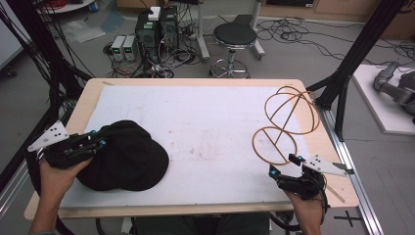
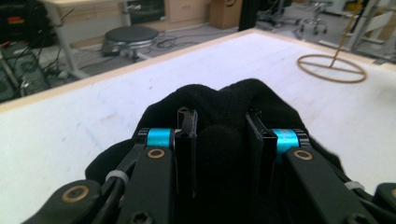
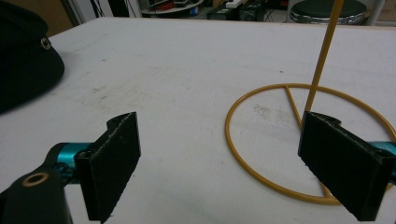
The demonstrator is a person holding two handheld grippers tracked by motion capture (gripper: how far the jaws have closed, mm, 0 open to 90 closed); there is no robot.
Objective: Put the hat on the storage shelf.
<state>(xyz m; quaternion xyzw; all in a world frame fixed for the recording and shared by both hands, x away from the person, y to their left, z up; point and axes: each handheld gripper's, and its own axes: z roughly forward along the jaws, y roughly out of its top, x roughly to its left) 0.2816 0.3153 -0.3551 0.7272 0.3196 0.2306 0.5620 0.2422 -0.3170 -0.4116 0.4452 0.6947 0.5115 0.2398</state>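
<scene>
A black cap (image 1: 129, 156) lies on the left part of the white table top (image 1: 205, 122). My left gripper (image 1: 100, 140) is at the cap's left rim. In the left gripper view its jaws (image 2: 222, 135) are shut on a fold of the cap's black fabric (image 2: 224, 95). A gold wire hat stand (image 1: 292, 111) stands at the right, its round base ring (image 1: 275, 146) flat on the table. My right gripper (image 1: 283, 165) is just in front of that ring, open with nothing between its fingers (image 3: 219, 140). The stand's upright rod (image 3: 324, 51) rises by the right jaw. The cap's edge (image 3: 23, 60) shows far left.
Beyond the table's far edge are a black stool (image 1: 235, 36), computer towers (image 1: 156, 29) and many floor cables. A black frame post (image 1: 359, 44) rises at the back right corner. A grey robot arm (image 1: 396, 85) lies on a board to the right.
</scene>
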